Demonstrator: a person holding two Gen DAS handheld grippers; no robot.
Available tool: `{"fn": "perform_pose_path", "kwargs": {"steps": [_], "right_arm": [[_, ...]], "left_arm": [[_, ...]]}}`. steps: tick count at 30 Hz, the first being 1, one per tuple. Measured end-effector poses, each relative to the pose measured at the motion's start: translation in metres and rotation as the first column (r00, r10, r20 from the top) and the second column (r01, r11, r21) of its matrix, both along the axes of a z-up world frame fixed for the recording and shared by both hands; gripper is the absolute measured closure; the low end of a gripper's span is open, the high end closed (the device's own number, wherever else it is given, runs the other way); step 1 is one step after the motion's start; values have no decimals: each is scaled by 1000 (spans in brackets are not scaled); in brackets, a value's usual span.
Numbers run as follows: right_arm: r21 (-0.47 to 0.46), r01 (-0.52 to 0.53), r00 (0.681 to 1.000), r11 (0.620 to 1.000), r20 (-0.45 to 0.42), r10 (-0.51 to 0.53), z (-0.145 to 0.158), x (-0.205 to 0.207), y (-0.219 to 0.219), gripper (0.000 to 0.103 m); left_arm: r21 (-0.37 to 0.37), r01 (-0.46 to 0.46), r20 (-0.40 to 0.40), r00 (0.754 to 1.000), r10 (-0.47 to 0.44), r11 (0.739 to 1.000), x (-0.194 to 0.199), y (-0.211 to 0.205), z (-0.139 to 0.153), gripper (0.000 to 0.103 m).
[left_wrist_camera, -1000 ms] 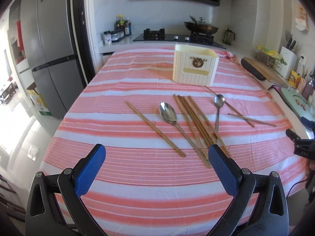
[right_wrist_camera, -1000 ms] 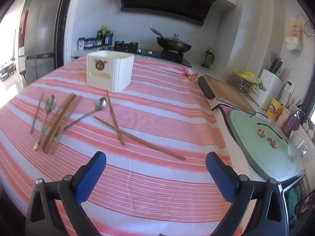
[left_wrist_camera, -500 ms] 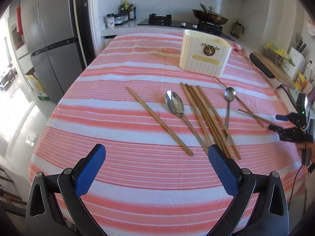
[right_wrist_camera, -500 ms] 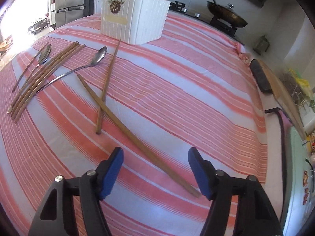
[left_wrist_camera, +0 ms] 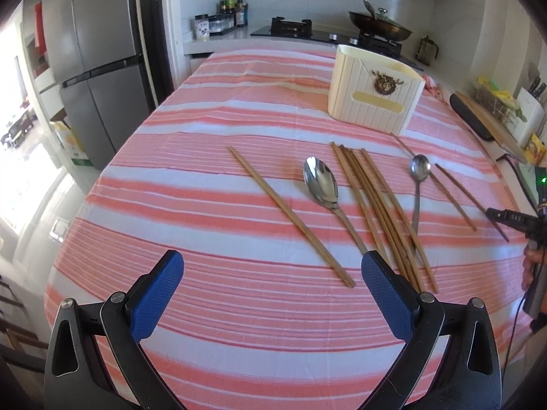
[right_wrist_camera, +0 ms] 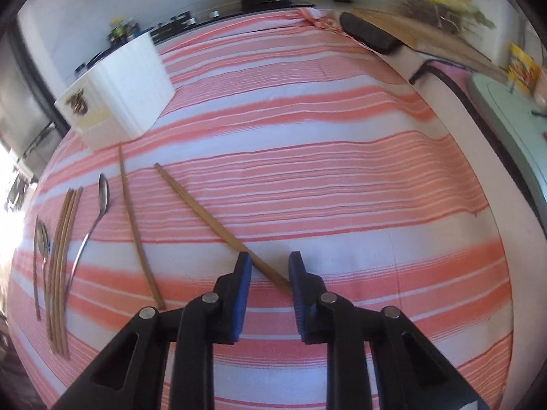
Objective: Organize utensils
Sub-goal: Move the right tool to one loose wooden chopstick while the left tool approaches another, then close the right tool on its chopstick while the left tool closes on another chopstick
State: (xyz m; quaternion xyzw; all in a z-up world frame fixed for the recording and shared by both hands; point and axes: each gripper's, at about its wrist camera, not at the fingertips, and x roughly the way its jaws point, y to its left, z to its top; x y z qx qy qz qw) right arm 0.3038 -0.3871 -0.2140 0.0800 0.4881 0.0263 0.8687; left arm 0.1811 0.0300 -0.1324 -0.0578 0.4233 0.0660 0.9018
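Observation:
Wooden chopsticks and two metal spoons lie on the pink striped tablecloth. A cream utensil holder stands at the far side; it also shows in the right wrist view. My left gripper is open and empty, above the cloth, near a single chopstick, a large spoon, a chopstick bundle and a small spoon. My right gripper is low over the cloth, its jaws narrowed around the near end of a chopstick with gaps on both sides. Another chopstick lies to its left.
A stove with a pan and jars stands behind the table. A fridge is at the left. A cutting board and a green mat lie on the counter to the right. The table edge drops off at the right.
My right gripper has dropped and moved forward onto the near end of a chopstick, and its jaws have narrowed around it. My left gripper has barely moved and stays open.

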Motion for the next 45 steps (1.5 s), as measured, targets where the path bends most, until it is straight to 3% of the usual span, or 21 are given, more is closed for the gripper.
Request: {"fn": "perform_pose_path", "kwargs": {"steps": [5,8,10,16,19,21,22,24,26,30,35,38,42,45], "right_arm": [[-32,49,999,998,4,-49,2,9,3,79],[-99,-40,999,994,19,42,4,8,12,71],[-125,-115,991,985,46,122,6,2,15,55],[-280,-306,946,910,19,324,-3,-13,21,54],[-230,-342,933,911,34,359,-5,-14,8,55],[-207,-332,939,920,27,344,-3,-18,-6,60],[-211,-321,943,923,24,333,-2,-18,-8,71],[-220,-292,953,931,14,302,-1,-19,-9,80],[-206,-232,972,951,-5,236,0,-22,-10,84],[-87,-99,995,991,-38,96,1,-34,-12,85],[93,-33,997,995,-63,39,0,-54,-3,85],[97,-31,998,995,-44,35,0,-60,6,82],[58,-40,999,998,-18,41,-3,-62,15,82],[32,-48,999,998,-9,49,-3,-62,18,82]], "left_arm": [[-10,-26,-17,1000,26,1000,13,5,-7,0],[-64,-42,-55,998,39,997,21,9,-18,0],[-89,-50,-79,996,43,995,24,9,-24,0],[-115,-76,-107,992,64,990,30,7,-33,0],[-114,-91,-110,991,78,989,31,7,-33,0],[-111,-95,-114,990,83,989,31,7,-33,0],[-106,-97,-114,990,84,990,31,7,-33,0],[-95,-98,-110,990,88,991,29,6,-33,0],[-80,-100,-105,990,91,992,28,7,-32,0],[-60,-106,-100,990,100,993,26,10,-32,0],[-74,-121,-118,987,112,990,27,17,-37,0],[-95,-140,-123,984,128,986,29,23,-40,0],[-177,-177,-144,978,152,968,40,30,-48,0],[-182,-178,-143,978,153,967,51,21,-52,0]]}}
